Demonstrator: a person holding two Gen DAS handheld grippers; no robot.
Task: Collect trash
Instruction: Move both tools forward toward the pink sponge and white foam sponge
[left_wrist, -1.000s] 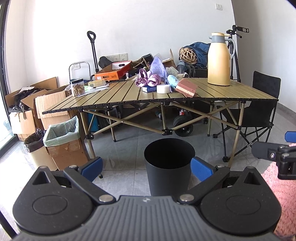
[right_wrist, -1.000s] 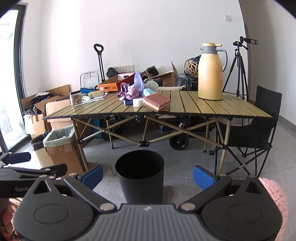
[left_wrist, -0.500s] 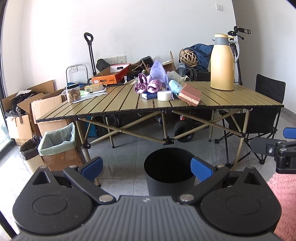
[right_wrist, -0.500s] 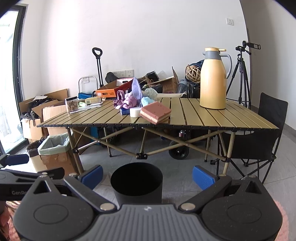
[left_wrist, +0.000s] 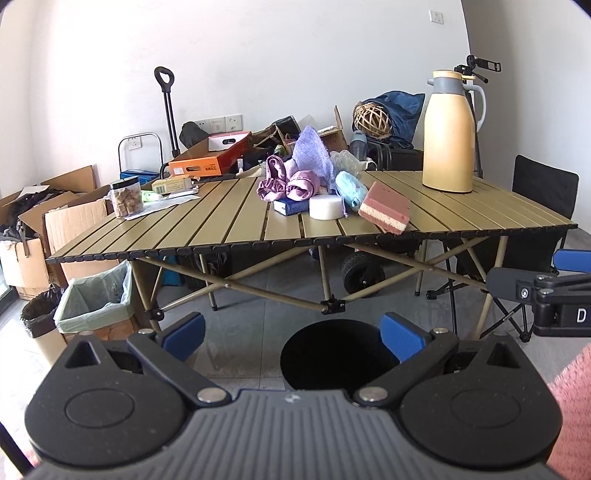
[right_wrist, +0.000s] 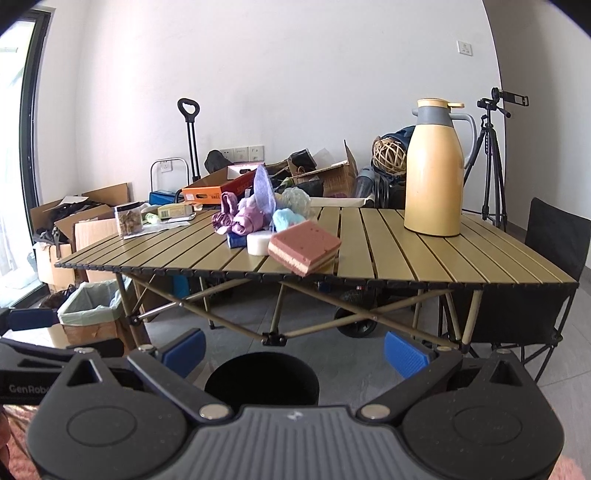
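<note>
Both the left gripper (left_wrist: 293, 334) and right gripper (right_wrist: 294, 347) are spread wide and empty above the black bin (left_wrist: 334, 354), which stands in front of the slatted table (left_wrist: 240, 221)

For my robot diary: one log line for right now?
left gripper: open, empty | right gripper: open, empty | bin: on floor | sponge: on table

Each handheld gripper, left gripper (left_wrist: 291, 334) and right gripper (right_wrist: 293, 349), has a ribbed grey housing, two round black discs, silver pivot screws and blue-padded black fingers (left_wrist: 404, 336)
</note>
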